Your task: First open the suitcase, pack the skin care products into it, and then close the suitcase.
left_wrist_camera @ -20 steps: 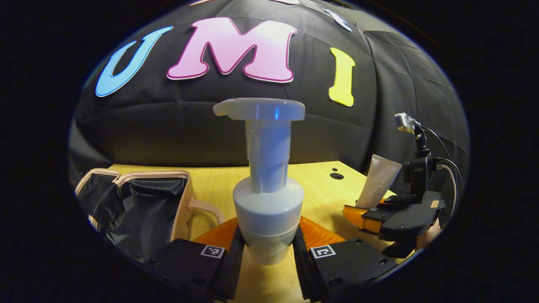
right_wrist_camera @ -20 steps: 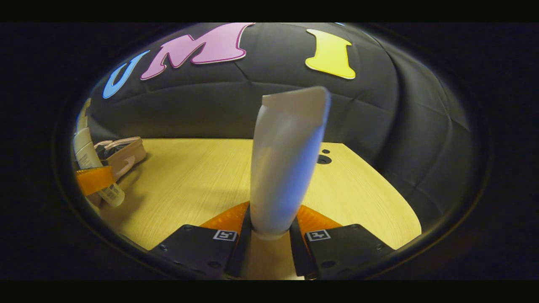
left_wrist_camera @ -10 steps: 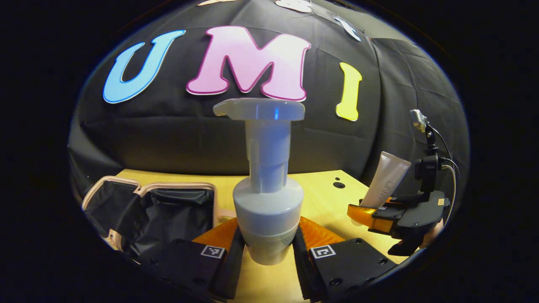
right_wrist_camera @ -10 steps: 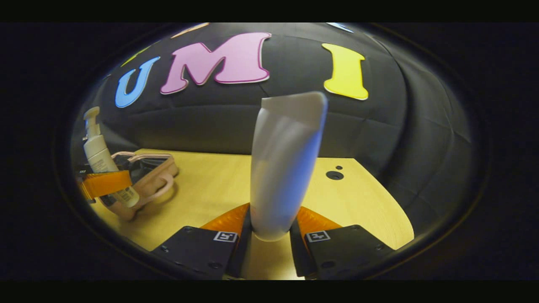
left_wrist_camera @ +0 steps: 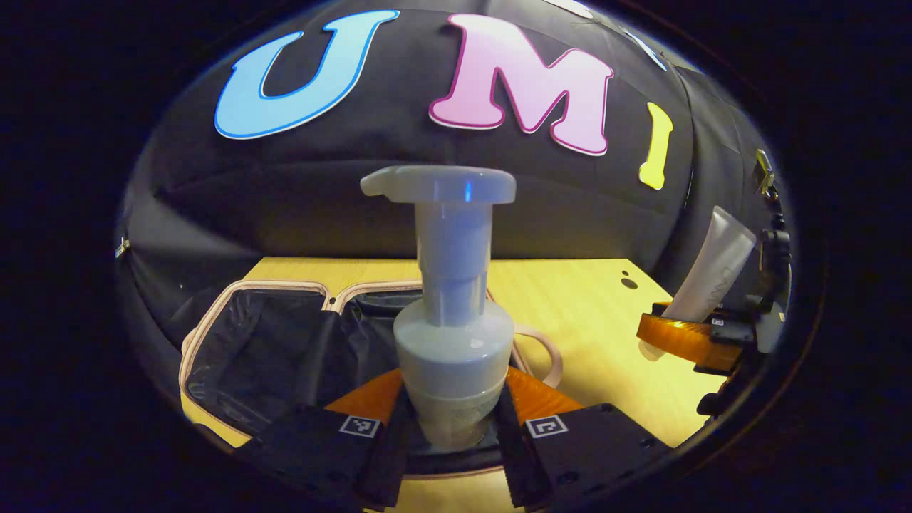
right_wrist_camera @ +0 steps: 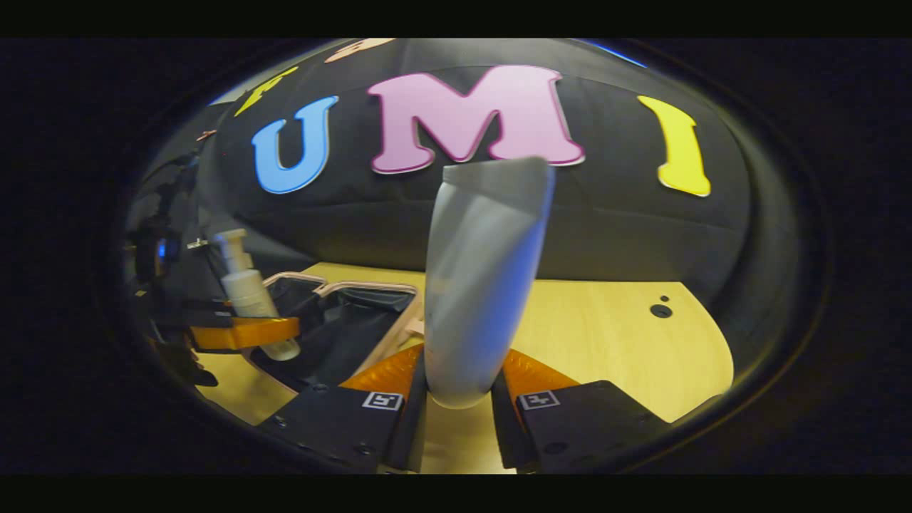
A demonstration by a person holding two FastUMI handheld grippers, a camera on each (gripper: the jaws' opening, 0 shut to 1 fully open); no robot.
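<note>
My left gripper point(left_wrist_camera: 452, 427) is shut on a white pump bottle point(left_wrist_camera: 449, 313), held upright over the near edge of the open suitcase point(left_wrist_camera: 285, 342), a pink-rimmed case with black lining lying flat on the wooden table point(left_wrist_camera: 584, 313). My right gripper point(right_wrist_camera: 459, 399) is shut on a white squeeze tube point(right_wrist_camera: 484, 278) that stands upright between its fingers. In the left gripper view the right gripper point(left_wrist_camera: 684, 338) hangs at the far right with the tube point(left_wrist_camera: 712, 267). In the right gripper view the left gripper point(right_wrist_camera: 246, 331) holds the pump bottle point(right_wrist_camera: 249, 292) above the suitcase point(right_wrist_camera: 342, 320).
The table has two small round holes near its back right corner point(right_wrist_camera: 660, 311). The suitcase's looped handle point(left_wrist_camera: 541, 353) sticks out toward the right onto bare tabletop. Black cloth walls close in behind and on both sides.
Both grippers have moved left with their loads. The pump bottle now hangs over the suitcase's near edge, and the tube has come closer to the case's right side.
</note>
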